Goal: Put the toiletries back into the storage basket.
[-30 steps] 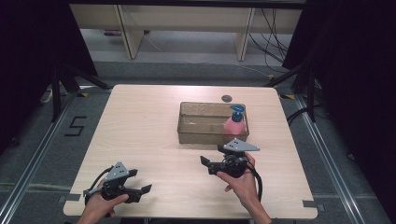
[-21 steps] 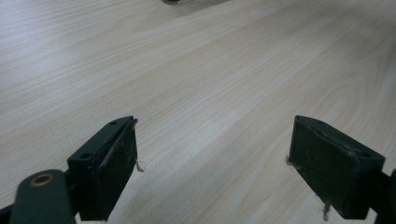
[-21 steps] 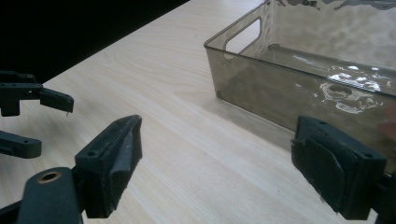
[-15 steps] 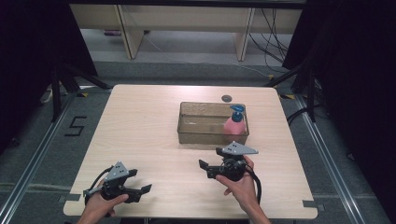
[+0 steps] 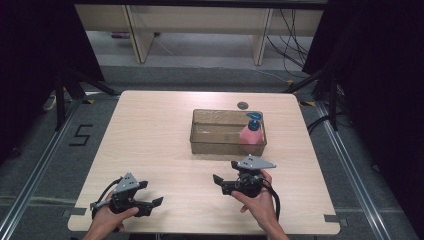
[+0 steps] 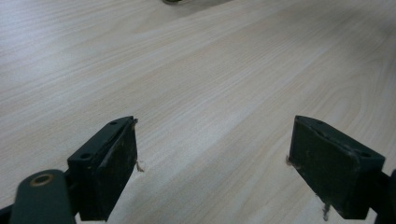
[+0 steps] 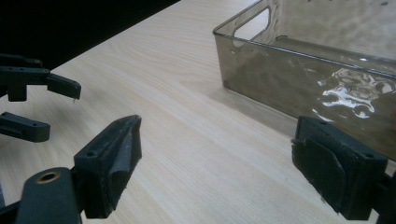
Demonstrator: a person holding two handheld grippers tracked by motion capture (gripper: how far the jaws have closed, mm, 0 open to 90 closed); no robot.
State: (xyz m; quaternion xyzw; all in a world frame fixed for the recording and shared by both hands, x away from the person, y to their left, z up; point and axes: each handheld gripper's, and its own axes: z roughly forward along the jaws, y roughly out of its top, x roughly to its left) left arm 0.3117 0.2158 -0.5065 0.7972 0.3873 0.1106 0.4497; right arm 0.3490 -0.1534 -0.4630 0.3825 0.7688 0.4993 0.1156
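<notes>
On the pale wooden worktop (image 5: 150,135) a clear, smoky-tinted bin (image 5: 218,145) stands right of the middle, toward the far side. Inside it, at its right end, a pink bottle (image 5: 250,135) with a blue pump top stands upright. A small dark round thing (image 5: 243,105), too small to make out, perhaps a cap, lies on the worktop just beyond the bin's far wall.

The right claw (image 5: 223,181) is held in the person's right hand (image 5: 256,200) near the front of the worktop, just on the near side of the bin and apart from it. Its jaws stand wide apart with nothing between them and point to the left. In the right gripper view the bin's near wall and cut-out handle rise to the right of the jaws, and the other claw shows at the left edge.

The left claw (image 5: 150,196) sits at the near left corner in the left hand (image 5: 107,217), well apart from the bin. Its jaws are also spread wide and empty, pointing right, over bare wood in the left gripper view.
</notes>
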